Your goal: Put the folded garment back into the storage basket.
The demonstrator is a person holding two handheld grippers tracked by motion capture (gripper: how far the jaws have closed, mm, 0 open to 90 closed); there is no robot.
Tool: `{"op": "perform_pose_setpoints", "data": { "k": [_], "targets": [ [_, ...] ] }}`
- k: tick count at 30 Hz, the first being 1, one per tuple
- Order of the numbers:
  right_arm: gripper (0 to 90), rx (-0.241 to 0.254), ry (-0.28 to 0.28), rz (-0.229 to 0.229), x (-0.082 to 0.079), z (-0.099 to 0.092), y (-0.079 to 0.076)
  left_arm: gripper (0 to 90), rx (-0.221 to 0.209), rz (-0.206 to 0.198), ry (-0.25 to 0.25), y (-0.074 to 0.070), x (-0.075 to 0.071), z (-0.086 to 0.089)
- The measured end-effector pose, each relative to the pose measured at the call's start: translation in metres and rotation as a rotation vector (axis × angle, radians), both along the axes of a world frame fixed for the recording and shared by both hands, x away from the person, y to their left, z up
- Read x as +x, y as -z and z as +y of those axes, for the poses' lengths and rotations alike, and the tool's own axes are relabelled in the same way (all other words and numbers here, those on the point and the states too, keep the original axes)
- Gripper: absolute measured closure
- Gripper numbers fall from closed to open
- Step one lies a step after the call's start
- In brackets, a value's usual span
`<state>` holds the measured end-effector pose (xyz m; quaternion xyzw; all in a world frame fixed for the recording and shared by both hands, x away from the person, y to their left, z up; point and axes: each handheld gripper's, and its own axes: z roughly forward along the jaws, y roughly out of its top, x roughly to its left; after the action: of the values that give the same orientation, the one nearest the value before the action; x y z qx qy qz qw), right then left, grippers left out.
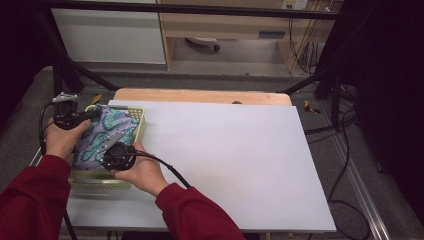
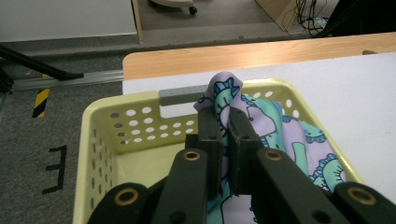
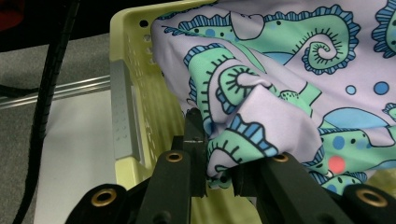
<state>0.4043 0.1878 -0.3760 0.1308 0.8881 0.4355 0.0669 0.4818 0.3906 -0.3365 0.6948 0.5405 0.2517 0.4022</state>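
Basket and cloth at the bench's near-left corner

A basket (image 1: 139, 125) sits at the left edge of the bench (image 1: 225, 150), with a cloth (image 1: 107, 132) lying in it. The left tongs (image 1: 92, 114) grip the cloth's far end, the right tongs (image 1: 107, 152) its near end; the bench stretches away to the right.

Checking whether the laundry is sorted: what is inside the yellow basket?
A lilac seahorse-print cloth, pinched by both grippers, left and right. It covers much of the basket, so anything beneath is hidden.

Smooth printed cloth (image 3: 289, 70), glossy perforated plastic basket (image 2: 135, 121), matt white tabletop (image 1: 235, 160), wood edge (image 1: 200, 95)
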Motion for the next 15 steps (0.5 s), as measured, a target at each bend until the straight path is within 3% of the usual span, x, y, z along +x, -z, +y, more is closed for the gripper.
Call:
{"op": "perform_pose_setpoints", "data": {
  "k": [11,13,15],
  "targets": [
    [78.2,-0.026,0.011,0.009,0.005,0.004,0.0,84.9,-0.027,0.005,-0.02,0.01,0.006,0.0],
    [71.3,-0.026,0.017,0.03,0.005,0.004,0.0,73.3,-0.051,-0.012,-0.042,0.013,0.005,-0.002],
    [54.7,-0.042,0.037,0.037,0.005,0.003,0.0,57.6,-0.034,-0.031,-0.075,0.013,0.002,-0.004]
  ]
}}
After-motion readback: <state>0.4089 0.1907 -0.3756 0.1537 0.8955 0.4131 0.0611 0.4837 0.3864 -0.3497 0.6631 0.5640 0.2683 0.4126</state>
